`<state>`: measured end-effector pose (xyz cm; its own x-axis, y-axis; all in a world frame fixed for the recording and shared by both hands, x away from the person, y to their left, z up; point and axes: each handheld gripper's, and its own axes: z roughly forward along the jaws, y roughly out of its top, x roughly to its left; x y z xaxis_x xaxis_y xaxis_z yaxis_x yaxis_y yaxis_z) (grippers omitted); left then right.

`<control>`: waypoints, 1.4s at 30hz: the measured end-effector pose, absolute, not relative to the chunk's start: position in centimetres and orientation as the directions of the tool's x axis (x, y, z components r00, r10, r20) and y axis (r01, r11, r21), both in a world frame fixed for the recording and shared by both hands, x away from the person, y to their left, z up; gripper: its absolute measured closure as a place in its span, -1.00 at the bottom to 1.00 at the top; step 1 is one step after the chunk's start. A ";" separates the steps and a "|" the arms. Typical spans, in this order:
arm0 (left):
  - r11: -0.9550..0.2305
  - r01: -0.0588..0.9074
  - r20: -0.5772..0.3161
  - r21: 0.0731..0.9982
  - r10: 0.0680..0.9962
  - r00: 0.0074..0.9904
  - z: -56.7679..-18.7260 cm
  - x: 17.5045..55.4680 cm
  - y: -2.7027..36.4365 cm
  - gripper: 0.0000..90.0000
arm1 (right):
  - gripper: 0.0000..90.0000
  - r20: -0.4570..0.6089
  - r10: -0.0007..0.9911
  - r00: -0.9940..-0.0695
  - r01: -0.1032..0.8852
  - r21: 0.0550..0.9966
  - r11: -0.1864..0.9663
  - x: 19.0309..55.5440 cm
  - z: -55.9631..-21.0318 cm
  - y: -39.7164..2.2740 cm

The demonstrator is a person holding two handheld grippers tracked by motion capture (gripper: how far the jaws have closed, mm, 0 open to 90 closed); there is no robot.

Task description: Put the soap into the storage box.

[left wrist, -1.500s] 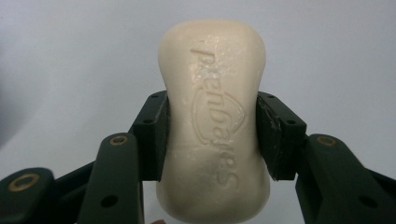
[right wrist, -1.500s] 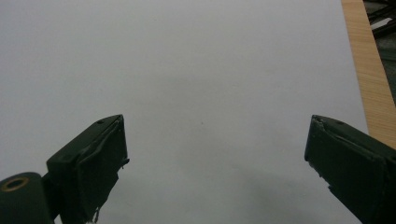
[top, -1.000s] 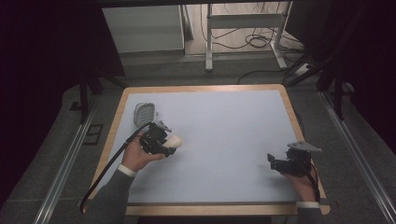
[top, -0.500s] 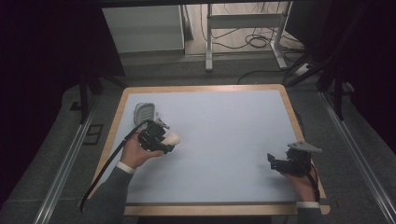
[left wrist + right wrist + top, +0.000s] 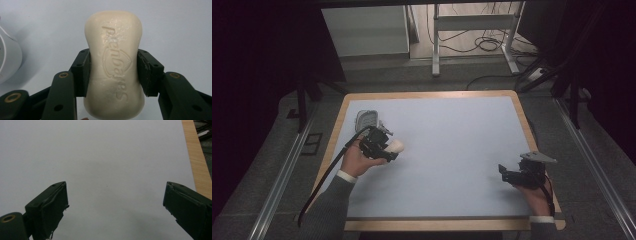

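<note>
Soap bar [image 5: 113, 67] is sitting clamped across its waist between the left gripper [image 5: 379, 145] fingers [image 5: 80, 72], above the counter [image 5: 452, 130] left side, near a white dish [image 5: 366, 119], possibly a soap dish. Right gripper [image 5: 512, 176] is resting near the right edge, fingers [image 5: 50, 207] spread, gripping nothing.

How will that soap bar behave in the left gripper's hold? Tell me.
The soap bar probably stays stiff: it holds its shape between the left gripper pads. Its smooth, glossy, rounded sides may slip. The pinched waist where the pads sit likely helps keep it in place.
</note>
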<state>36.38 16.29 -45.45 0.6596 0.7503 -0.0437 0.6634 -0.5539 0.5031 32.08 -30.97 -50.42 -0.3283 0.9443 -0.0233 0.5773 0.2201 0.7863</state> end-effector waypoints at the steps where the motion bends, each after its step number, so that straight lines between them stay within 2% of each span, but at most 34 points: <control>1: -0.552 0.664 -0.044 0.504 0.752 0.658 -45.4 36.4 16.3 0.10 | -0.87 -0.023 0.944 -0.329 0.578 0.786 0.220 32.1 -50.4 -31.0; 42: -0.517 0.698 -0.022 0.495 0.796 0.605 -44.3 39.9 18.3 0.10 | -0.87 -0.022 0.947 -0.320 0.589 0.778 0.217 32.2 -50.6 -31.0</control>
